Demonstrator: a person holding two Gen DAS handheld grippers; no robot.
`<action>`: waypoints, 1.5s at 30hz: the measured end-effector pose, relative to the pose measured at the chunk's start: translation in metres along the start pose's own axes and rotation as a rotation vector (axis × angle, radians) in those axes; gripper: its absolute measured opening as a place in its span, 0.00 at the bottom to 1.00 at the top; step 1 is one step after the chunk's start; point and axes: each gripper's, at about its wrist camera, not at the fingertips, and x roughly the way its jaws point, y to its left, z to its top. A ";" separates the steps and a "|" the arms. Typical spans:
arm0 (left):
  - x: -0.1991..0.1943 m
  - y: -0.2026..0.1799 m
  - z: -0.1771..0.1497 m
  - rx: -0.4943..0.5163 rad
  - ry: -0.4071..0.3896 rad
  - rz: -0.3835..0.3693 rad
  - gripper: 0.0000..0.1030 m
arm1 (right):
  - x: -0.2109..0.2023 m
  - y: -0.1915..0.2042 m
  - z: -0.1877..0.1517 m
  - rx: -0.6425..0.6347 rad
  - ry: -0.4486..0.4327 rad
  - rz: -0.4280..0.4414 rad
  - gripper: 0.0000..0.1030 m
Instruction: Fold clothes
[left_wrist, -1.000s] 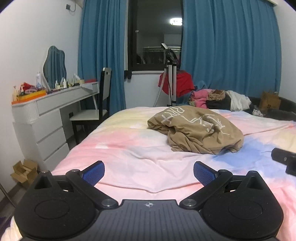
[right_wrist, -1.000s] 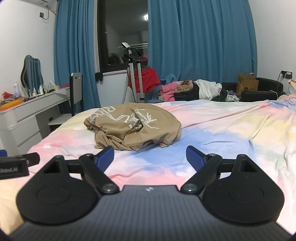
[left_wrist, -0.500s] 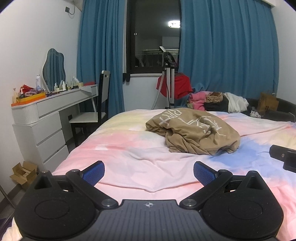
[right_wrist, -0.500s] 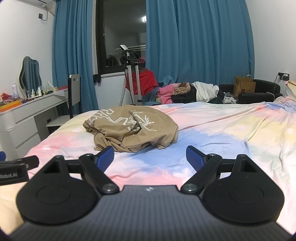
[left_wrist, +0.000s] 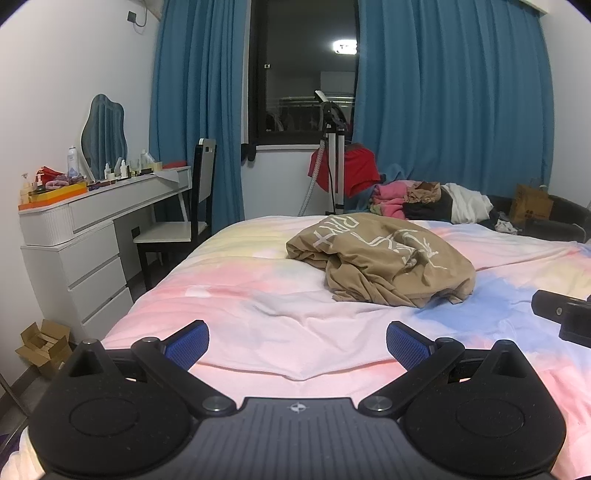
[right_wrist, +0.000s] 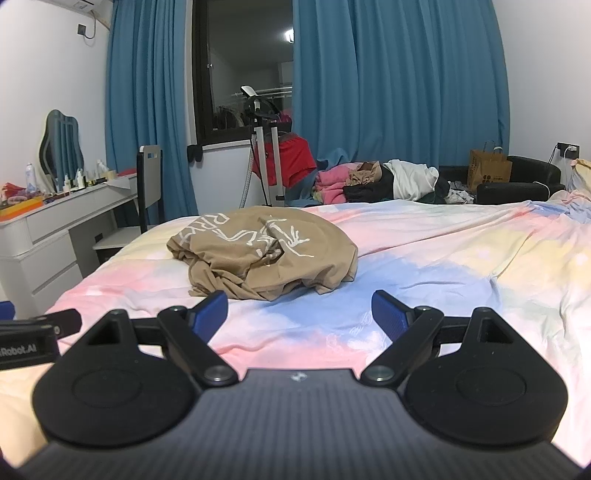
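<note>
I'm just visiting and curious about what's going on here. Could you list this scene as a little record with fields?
garment: tan T-shirt with white print, crumpled in a heap, not yet folded
surface: bed with pastel multicoloured sheet
left gripper: fingers wide apart, holding nothing, short of the shirt
right gripper: fingers wide apart, holding nothing, just short of the shirt's near edge
behind the bed: pile of clothes, blue curtains
left side: white dresser, chair
</note>
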 end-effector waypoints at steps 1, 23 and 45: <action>0.000 0.000 0.000 0.000 -0.003 -0.002 1.00 | 0.000 0.000 0.000 0.000 0.000 0.000 0.84; 0.059 -0.046 -0.010 0.232 0.042 -0.045 0.98 | 0.013 -0.021 0.000 0.088 0.041 -0.094 0.84; 0.293 -0.179 0.014 0.340 0.065 -0.354 0.28 | 0.121 -0.087 -0.034 0.302 0.137 -0.200 0.84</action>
